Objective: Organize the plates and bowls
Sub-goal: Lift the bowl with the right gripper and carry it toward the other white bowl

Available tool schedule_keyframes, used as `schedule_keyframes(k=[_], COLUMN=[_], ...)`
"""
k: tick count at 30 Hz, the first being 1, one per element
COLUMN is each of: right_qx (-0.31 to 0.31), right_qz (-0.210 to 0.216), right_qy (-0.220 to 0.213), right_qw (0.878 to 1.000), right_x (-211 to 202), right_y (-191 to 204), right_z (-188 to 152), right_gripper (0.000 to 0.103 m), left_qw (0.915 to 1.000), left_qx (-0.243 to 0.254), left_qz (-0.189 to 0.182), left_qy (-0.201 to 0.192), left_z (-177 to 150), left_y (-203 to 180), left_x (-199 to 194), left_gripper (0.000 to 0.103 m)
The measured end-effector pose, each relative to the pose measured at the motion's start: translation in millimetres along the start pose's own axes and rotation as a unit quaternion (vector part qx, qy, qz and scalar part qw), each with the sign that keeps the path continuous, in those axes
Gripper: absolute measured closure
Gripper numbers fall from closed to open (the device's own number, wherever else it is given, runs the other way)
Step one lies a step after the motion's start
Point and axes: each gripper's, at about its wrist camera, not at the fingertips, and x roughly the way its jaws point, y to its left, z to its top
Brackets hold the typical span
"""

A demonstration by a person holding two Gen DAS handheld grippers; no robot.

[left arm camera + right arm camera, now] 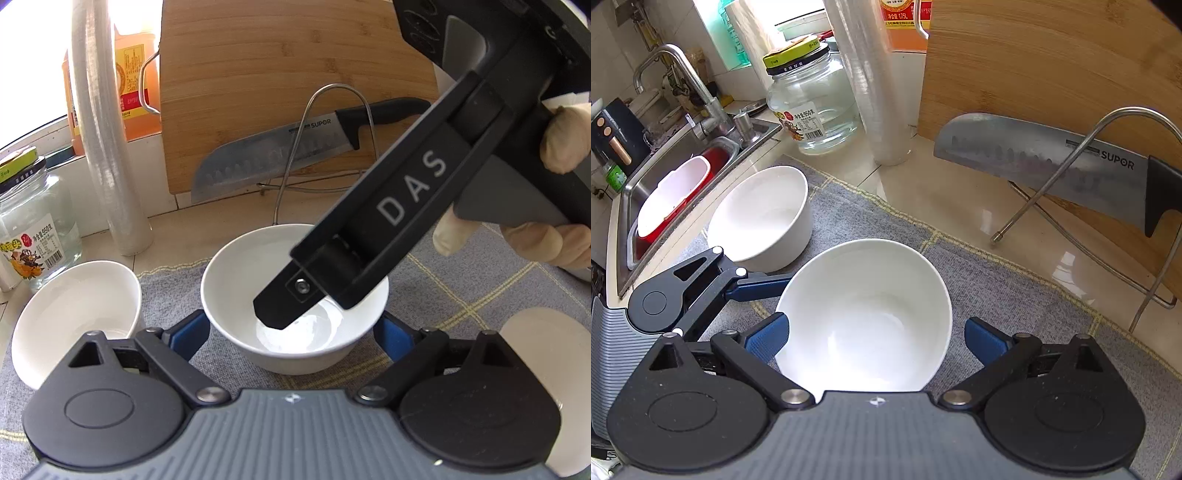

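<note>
Bowl [295, 295]: on grey cloth [461, 295], table, between both grippers' blue pads.
Left hand-held gripper [291, 336]: wide open, straddling bowl, no contact visible.
Right hand-held gripper [873, 338]: open, one finger dipping inside bowl.
Second bowl [764, 218]: just left, on cloth edge near sink [713, 155].

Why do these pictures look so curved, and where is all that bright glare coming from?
Left wrist view: the fisheye lens bends the cutting board, and the window at upper left is blown out white. Right wrist view: the countertop mirrors daylight in glossy patches, and the knife and rack curve near the edge.
</note>
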Motion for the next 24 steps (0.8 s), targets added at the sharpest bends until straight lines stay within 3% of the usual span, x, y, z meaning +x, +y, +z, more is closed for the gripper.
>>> schedule_keyframes(k=[24], right_qx=[0.0], right_qz=[0.011], right_qy=[0.002], right_qw=[1.0], right_x=[1.1], right_y=[4.0], right_z=[1.7], right_gripper=[0.007], left_qw=[0.9999], left_qx=[-0.002], left_qz=[-0.012], left_qy=[0.002], left_z=[2.4], left_y=[3.7], left_x=[4.1], left_gripper=[0.01])
